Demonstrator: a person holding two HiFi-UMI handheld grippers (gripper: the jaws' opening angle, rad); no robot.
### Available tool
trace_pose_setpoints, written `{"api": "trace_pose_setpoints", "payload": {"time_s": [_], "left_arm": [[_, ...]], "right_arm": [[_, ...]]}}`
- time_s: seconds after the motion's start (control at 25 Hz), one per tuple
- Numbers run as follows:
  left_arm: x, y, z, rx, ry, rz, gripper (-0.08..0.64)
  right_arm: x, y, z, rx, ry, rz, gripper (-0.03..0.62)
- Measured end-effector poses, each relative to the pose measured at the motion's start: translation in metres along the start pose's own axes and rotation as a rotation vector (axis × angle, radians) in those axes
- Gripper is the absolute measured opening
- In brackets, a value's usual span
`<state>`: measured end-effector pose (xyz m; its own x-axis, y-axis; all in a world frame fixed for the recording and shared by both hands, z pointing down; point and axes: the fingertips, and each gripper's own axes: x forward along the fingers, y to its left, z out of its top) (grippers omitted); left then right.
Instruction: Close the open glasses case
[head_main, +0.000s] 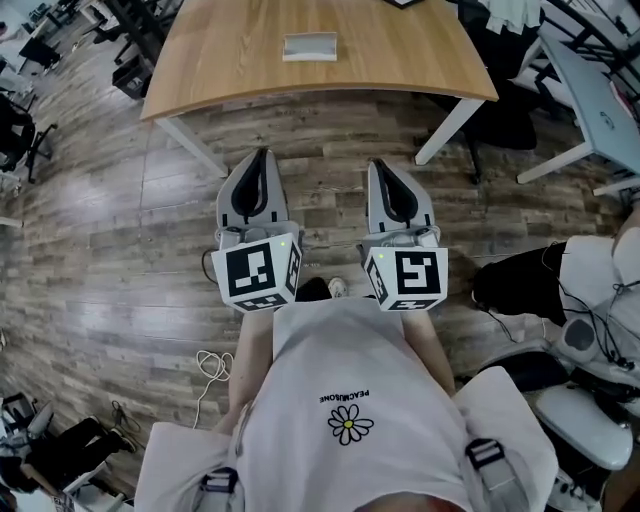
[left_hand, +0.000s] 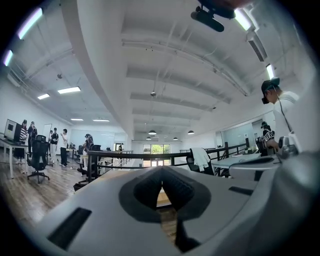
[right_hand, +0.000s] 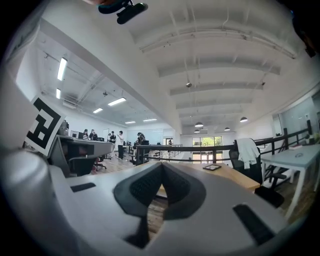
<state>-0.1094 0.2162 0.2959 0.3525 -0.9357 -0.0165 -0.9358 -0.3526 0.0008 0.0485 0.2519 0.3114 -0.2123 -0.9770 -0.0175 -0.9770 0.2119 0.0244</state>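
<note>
The glasses case (head_main: 309, 46) is a small pale grey box lying on the wooden table (head_main: 230, 70), near the middle of its far part. From here I cannot tell how far its lid stands open. Both grippers are held level over the floor, short of the table's near edge and well apart from the case. My left gripper (head_main: 262, 156) (left_hand: 161, 171) is shut, with its pads together and nothing between them. My right gripper (head_main: 386, 166) (right_hand: 162, 166) is shut and empty too. The jaws hide the case in both gripper views.
White table legs (head_main: 448, 128) stand just ahead of the grippers. A flat dark object (right_hand: 212, 167) lies at the table's far end. A white desk (head_main: 600, 100) and a chair with a seated person (head_main: 560, 290) are at the right. Cables (head_main: 210, 365) lie on the floor at the left.
</note>
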Motion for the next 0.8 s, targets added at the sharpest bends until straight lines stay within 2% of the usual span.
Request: {"api": "trace_pose_setpoints", "payload": {"time_s": [0.12, 0.4, 0.8], "left_arm": [[0.000, -0.004, 0.000, 0.008, -0.019, 0.011, 0.017], [0.026, -0.002, -0.010, 0.012, -0.028, 0.010, 0.017], [0.130, 0.014, -0.007, 0.035, -0.058, -0.040, 0.017]], "right_arm": [[0.002, -0.001, -0.007, 0.010, -0.003, 0.028, 0.006], [0.022, -0.013, -0.006, -0.043, -0.020, 0.057, 0.006], [0.102, -0.050, -0.019, -0.067, -0.019, 0.037, 0.006]]}}
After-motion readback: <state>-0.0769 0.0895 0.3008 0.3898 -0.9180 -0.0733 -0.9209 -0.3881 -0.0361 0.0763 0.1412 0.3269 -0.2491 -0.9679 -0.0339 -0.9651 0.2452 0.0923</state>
